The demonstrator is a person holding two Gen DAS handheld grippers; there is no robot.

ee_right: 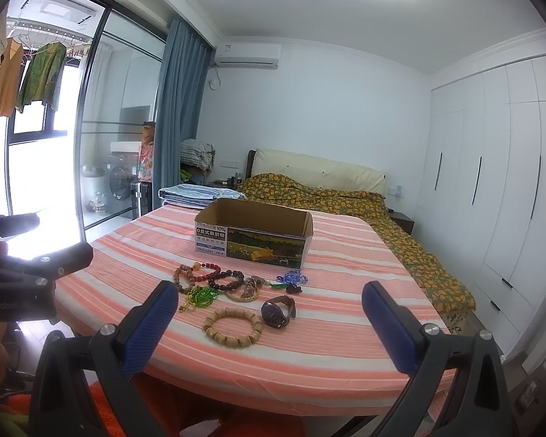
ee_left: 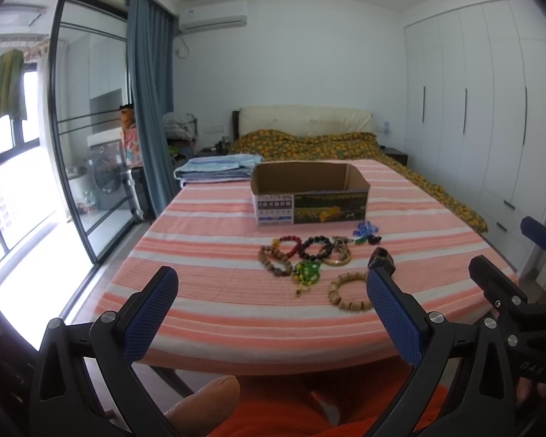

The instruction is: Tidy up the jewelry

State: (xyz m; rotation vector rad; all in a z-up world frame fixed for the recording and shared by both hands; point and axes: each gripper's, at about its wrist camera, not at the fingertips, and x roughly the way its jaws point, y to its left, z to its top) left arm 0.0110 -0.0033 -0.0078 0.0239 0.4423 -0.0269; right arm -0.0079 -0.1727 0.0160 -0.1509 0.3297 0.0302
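Cardboard, open-topped and bare inside as far as its near wall lets one see, the box [ee_right: 253, 242] sits on the striped bed sheet [ee_right: 309, 349] with nothing yet put away; all the jewelry lies loose just in front of it: the pale wooden bracelet [ee_right: 234, 326], the watch [ee_right: 277, 311], the green beads [ee_right: 200, 296], the dark bracelet [ee_right: 226, 279] and the blue piece [ee_right: 293, 276]. Left gripper [ee_left: 269, 313] and right gripper [ee_right: 264, 322] both hover wide and empty; sorting, I judge, has not begun.
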